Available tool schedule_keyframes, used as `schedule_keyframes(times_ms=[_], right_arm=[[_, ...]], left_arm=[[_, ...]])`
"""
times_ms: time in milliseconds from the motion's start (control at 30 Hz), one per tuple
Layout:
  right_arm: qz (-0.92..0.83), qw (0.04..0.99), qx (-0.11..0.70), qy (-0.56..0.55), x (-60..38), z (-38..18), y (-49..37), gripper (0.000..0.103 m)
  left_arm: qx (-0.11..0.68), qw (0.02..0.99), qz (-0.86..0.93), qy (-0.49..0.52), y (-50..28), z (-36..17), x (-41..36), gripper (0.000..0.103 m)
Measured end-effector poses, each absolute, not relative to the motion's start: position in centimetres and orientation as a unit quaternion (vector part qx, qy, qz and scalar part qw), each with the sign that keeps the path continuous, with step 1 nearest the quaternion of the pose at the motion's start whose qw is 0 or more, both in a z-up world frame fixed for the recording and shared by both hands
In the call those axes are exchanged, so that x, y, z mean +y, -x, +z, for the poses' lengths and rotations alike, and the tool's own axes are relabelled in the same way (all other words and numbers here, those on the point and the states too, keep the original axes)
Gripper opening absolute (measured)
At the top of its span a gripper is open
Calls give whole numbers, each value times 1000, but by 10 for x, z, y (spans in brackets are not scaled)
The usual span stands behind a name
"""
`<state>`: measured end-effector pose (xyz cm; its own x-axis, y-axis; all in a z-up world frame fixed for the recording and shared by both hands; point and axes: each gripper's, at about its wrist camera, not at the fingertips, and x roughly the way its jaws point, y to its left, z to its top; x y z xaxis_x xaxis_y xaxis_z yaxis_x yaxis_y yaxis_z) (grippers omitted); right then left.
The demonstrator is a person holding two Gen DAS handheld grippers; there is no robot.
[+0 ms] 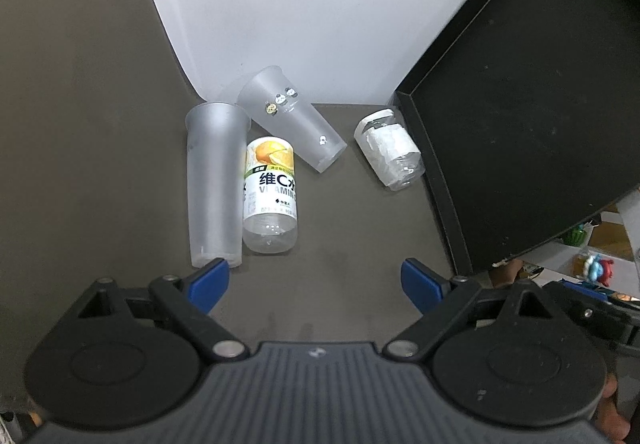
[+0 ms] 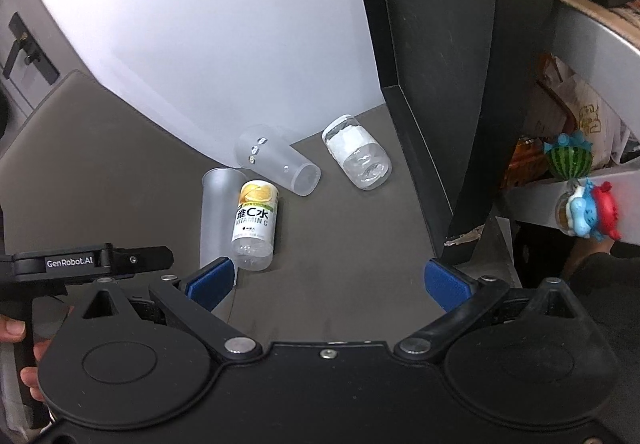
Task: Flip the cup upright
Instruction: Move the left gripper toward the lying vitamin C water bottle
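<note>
Left gripper point(image 1: 316, 280): wide open, empty
Right gripper point(image 2: 328, 282): wide open, empty
Cups: tall cup point(image 1: 214, 184) and printed cup point(image 1: 290, 118) lying, frame centre
Bottle point(image 1: 270, 196): lying beside tall cup

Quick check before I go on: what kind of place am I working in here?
Probably a home or office desk: a dark grey tabletop against a white wall, a black panel at one side, and a shelf with a watermelon toy.

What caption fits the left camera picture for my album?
Open left gripper faces two tipped frosted cups and two bottles.
</note>
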<state>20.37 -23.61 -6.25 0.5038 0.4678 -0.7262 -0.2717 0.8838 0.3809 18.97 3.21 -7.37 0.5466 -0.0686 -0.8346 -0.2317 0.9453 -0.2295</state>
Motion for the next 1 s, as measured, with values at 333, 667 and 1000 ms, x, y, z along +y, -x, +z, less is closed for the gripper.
schedule_keyframes(times_ms=[333, 667, 1000], right_arm=[[215, 856, 448, -146, -238, -80, -218, 101], [211, 846, 445, -204, -245, -104, -227, 87], [201, 833, 463, -226, -249, -117, -235, 86]], left_arm=[[495, 852, 52, 162, -219, -94, 36, 90], [513, 841, 66, 157, -252, -121, 46, 88], [532, 823, 72, 186, -287, -146, 61, 81]])
